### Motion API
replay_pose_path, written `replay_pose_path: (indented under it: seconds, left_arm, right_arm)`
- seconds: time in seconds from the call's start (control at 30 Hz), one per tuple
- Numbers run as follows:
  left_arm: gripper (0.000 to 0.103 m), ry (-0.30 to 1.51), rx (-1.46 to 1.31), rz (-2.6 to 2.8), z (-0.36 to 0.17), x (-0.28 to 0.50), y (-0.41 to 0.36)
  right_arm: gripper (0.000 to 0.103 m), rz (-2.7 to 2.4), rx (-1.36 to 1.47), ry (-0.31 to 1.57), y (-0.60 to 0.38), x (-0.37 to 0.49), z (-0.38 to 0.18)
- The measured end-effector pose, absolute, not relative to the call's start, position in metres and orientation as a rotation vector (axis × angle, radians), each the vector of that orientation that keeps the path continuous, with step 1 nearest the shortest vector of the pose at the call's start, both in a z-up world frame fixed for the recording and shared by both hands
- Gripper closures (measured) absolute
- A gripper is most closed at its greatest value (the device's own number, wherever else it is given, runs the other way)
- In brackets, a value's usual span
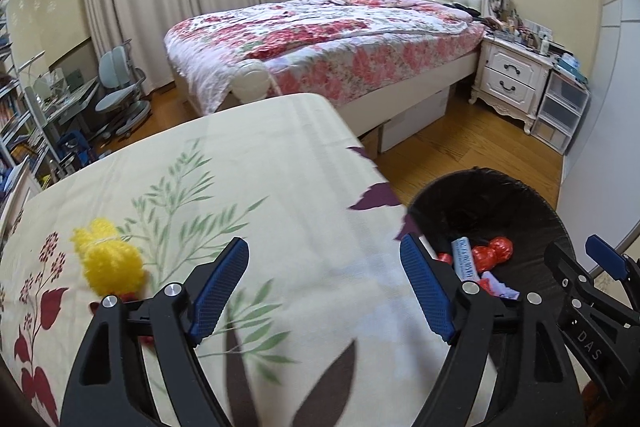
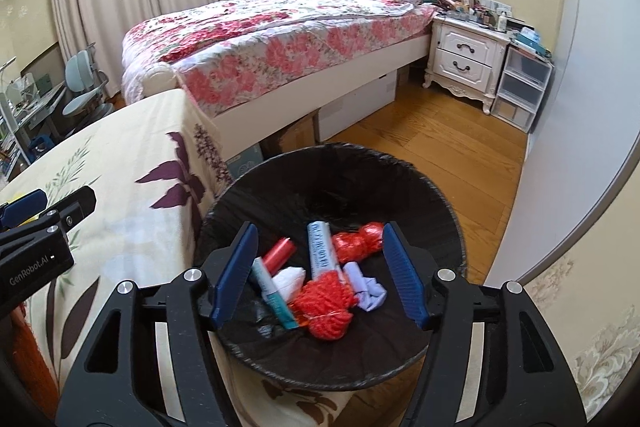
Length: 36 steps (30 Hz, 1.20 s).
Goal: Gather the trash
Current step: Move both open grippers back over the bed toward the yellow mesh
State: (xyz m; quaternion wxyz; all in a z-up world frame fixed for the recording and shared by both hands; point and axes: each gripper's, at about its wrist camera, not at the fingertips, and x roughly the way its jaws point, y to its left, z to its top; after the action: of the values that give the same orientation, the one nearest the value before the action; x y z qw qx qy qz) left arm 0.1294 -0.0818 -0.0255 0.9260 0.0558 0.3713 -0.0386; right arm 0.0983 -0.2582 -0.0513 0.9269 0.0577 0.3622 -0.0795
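Observation:
A black-lined trash bin [image 2: 280, 179] stands beside the cloth-covered table [image 1: 248, 163]. Inside lie a red yarn bundle [image 2: 326, 311], a red mesh bundle [image 2: 358, 243], two tubes, a red roll and white and lilac scraps. My right gripper [image 2: 320, 271] hangs open over the bin, nothing between its blue pads. My left gripper [image 1: 324, 291] is open over the tablecloth, its jaws holding nothing. A yellow fluffy pom-pom [image 1: 108, 259] lies on the table just left of the left finger. The bin [image 1: 520, 195] and right gripper [image 1: 592, 275] show at the right in the left wrist view.
A bed with a floral quilt [image 1: 320, 39] stands behind the table. A white nightstand [image 1: 512, 79] and plastic drawers [image 1: 560, 107] line the right wall. A desk chair [image 1: 120, 91] and shelves are at the far left. Wooden floor [image 2: 440, 147] lies beyond the bin.

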Motion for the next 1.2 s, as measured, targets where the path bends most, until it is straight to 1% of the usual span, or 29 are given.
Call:
replay_pose_path:
  seconds: [0.23,0.47,0.77,1.2]
  left_arm:
    - [0.025,0.773,0.086,-0.004,-0.025,0.114,-0.034]
    - [0.025,0.773,0.056,0.088,-0.021,0.091,0.03]
    - [0.025,0.796,0.013,0.22,-0.03,0.073,0.11]
    - [0.025,0.801,-0.045,0.332,-0.039,0.054,0.181]
  right_arm:
    - [0.04,-0.062,0.098,0.756,-0.213,0.097,-0.049]
    - [0.04,0.049,0.059,0.751,-0.16,0.095,-0.042]
    - [0.04,0.19,-0.009,0.757,-0.084,0.093,-0.036]
    - [0.04,0.338,-0.075,0.789,0.007,0.093,-0.041]
